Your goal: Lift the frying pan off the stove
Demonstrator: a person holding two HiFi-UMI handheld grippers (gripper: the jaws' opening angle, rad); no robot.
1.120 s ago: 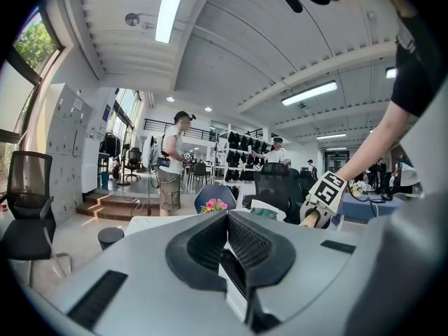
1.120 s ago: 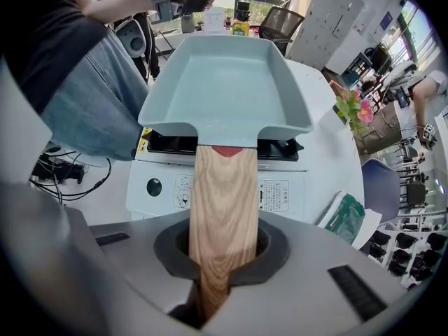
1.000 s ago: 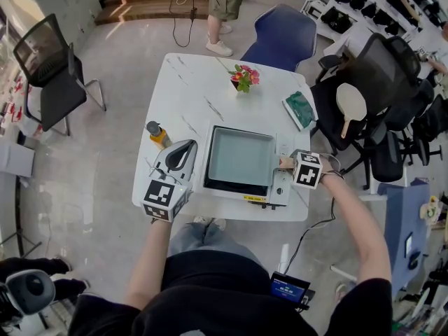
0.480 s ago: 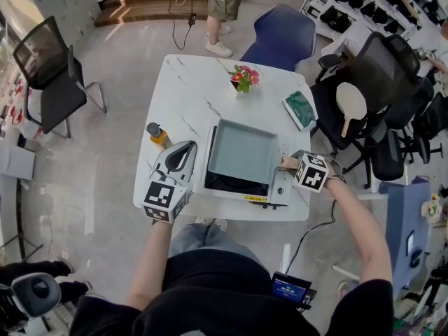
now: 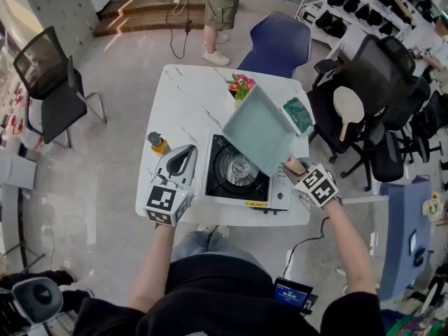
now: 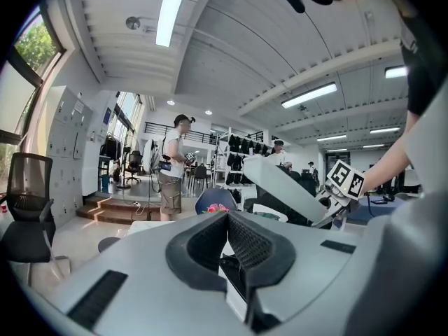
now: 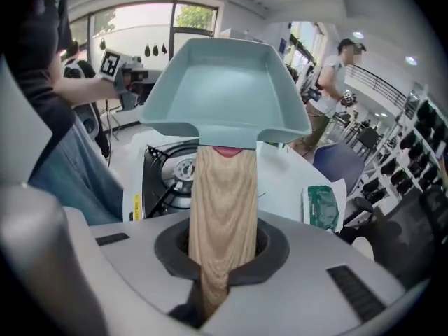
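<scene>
The square pale-teal frying pan [image 5: 259, 128] hangs tilted in the air above the right half of the gas stove [image 5: 245, 196], and the black burner shows under it. My right gripper [image 5: 292, 168] is shut on its wooden handle [image 7: 222, 194], which runs straight out between the jaws to the pan [image 7: 224, 89]. My left gripper [image 5: 183, 152] rests at the stove's left side, shut with nothing in it. In the left gripper view its pads [image 6: 238, 247] meet, and the raised pan [image 6: 287, 186] shows beyond them.
On the white table [image 5: 189, 96] stand a small yellow bottle [image 5: 155, 142], a flower pot [image 5: 241, 85] and a green packet [image 5: 297, 114]. A blue chair [image 5: 276, 44] and a standing person [image 5: 222, 5] are behind; black office chairs [image 5: 371, 82] crowd the right.
The pan has come up off the stove and tipped onto its edge, uncovering the burner. My right gripper rose and rolled with it. The left gripper stayed put.
</scene>
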